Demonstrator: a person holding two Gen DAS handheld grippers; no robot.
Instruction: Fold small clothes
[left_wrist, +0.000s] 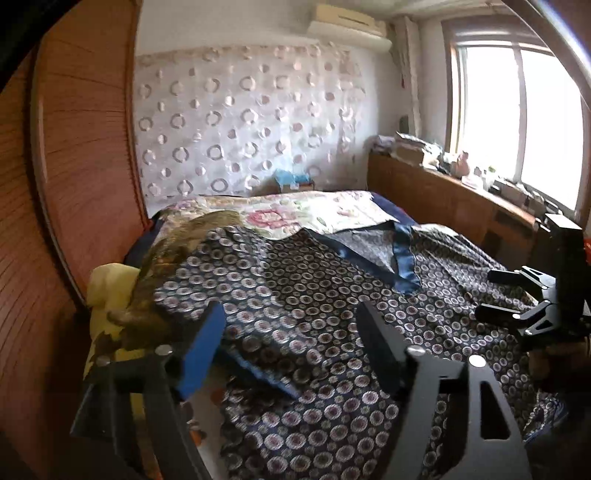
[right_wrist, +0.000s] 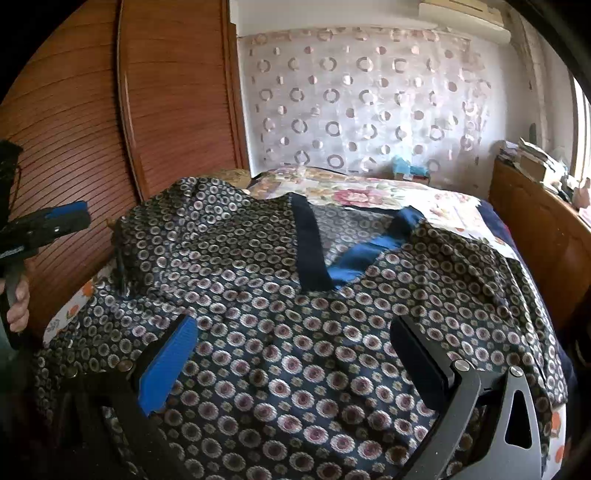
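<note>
A dark navy garment printed with small pale rings and flowers lies spread over the bed, its blue neckline bands toward the far side. My left gripper hovers above the garment's left part, jaws wide apart, nothing between the pads. In the right wrist view the same garment fills the bed, with one sleeve folded in at the left. My right gripper is open just over the near hem, not pinching the cloth. It shows at the right edge of the left wrist view as the right gripper. A hand holds the left gripper at the left edge.
A slatted wooden wardrobe door stands close on the left. A floral quilt covers the far end of the bed. A yellow cloth and an olive patterned cloth lie at the left. A cluttered wooden cabinet runs under the window on the right.
</note>
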